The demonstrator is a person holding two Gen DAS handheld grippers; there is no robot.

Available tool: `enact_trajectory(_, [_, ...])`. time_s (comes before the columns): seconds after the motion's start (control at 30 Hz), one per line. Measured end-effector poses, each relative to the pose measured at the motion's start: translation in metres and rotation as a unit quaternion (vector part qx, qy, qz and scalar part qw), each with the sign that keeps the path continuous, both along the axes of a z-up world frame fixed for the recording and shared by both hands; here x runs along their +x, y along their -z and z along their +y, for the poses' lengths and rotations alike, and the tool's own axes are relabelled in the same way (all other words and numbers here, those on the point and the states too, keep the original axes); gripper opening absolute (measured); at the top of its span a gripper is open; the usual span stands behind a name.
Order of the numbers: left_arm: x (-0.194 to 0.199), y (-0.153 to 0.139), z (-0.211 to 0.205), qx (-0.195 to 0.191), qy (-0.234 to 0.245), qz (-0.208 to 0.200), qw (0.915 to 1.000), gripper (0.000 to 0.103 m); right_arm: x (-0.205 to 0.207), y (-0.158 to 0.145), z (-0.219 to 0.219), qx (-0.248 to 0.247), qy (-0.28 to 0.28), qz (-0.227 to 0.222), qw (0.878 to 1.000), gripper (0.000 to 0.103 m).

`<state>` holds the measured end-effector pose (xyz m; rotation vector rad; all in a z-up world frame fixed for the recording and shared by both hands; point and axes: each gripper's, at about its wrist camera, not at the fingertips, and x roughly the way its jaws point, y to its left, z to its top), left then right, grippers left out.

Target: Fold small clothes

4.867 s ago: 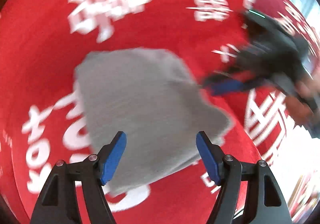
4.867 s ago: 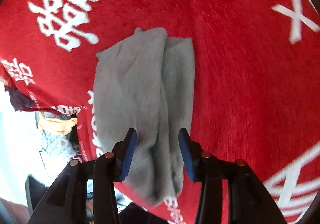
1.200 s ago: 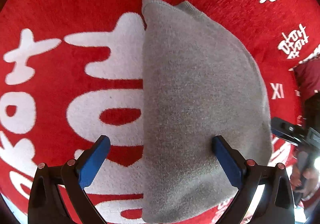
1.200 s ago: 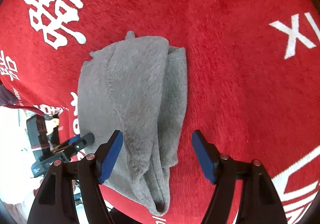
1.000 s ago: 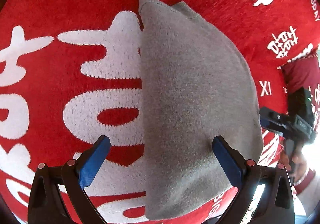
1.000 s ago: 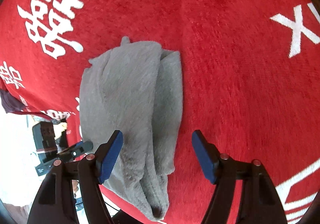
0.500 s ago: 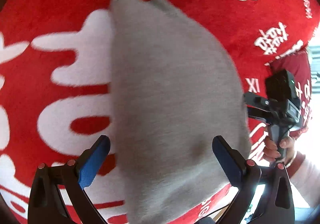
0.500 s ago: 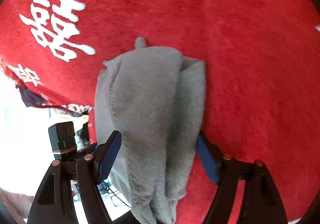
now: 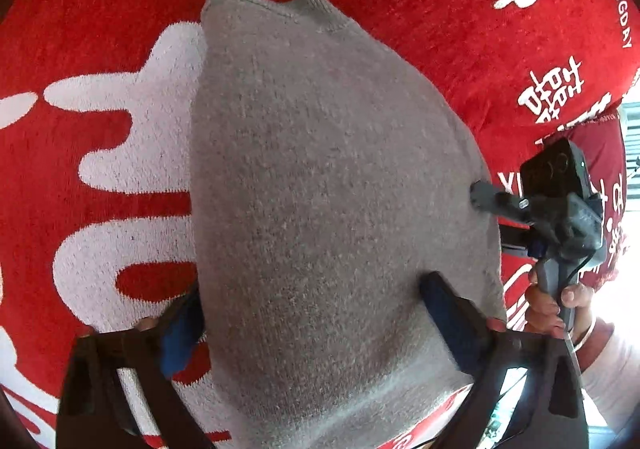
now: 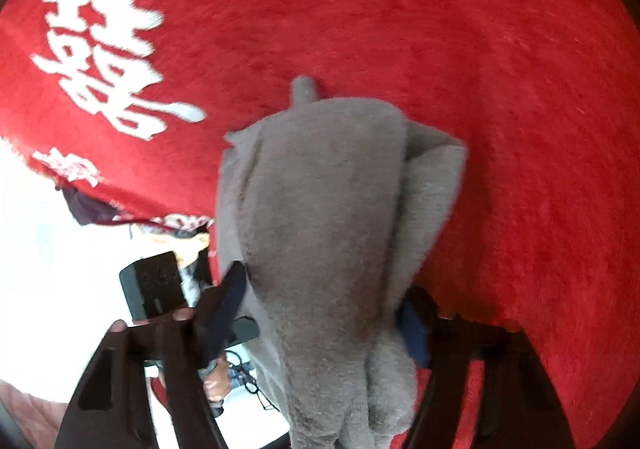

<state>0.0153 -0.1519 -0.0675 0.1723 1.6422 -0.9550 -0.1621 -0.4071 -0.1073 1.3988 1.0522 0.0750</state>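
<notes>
A folded grey fleece garment (image 9: 332,185) lies on a red cloth with white characters (image 9: 100,129). My left gripper (image 9: 308,313) is open, its blue pads (image 9: 180,333) on either side of the garment's near end, which bulges up between them. In the right wrist view the same garment (image 10: 332,233) shows folded layers, and my right gripper (image 10: 320,321) is open and straddles its near end. The right gripper also shows in the left wrist view (image 9: 556,205), at the garment's right edge.
The red cloth's edge (image 10: 120,209) falls off at the left of the right wrist view, with bright floor and clutter below. The left gripper's body (image 10: 154,285) and a hand show there. White characters (image 10: 100,61) mark the cloth.
Both grippers have moved in closer over the garment's ends, and its near parts now rise between the fingers. Both stay open.
</notes>
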Motion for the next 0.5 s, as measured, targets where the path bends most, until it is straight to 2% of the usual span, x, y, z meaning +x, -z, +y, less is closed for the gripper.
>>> enact_trajectory(0.07, [-0.001, -0.005, 0.002, -0.006, -0.006, -0.008, 0.9999, 0.078, 0.0, -0.004, 0.002, -0.015, -0.003, 0.009, 1.0, 0.052])
enact_trajectory(0.1, [-0.002, -0.009, 0.004, -0.015, -0.009, -0.014, 0.9997, 0.069, 0.001, -0.007, 0.003, -0.02, -0.003, 0.009, 1.0, 0.05])
enact_trajectory(0.2, [-0.003, -0.021, 0.012, -0.036, -0.018, -0.023, 0.9989, 0.052, 0.002, -0.016, 0.008, -0.023, 0.008, 0.002, 1.0, 0.042])
enact_trajectory(0.33, [-0.004, -0.036, 0.016, -0.06, -0.023, -0.022, 0.9977, 0.047, -0.006, -0.028, 0.011, -0.007, 0.026, -0.016, 1.0, 0.035])
enact_trajectory(0.5, [-0.013, -0.06, 0.025, -0.086, -0.016, -0.022, 0.9959, 0.047, -0.009, -0.051, 0.024, 0.003, 0.024, -0.037, 0.999, 0.035])
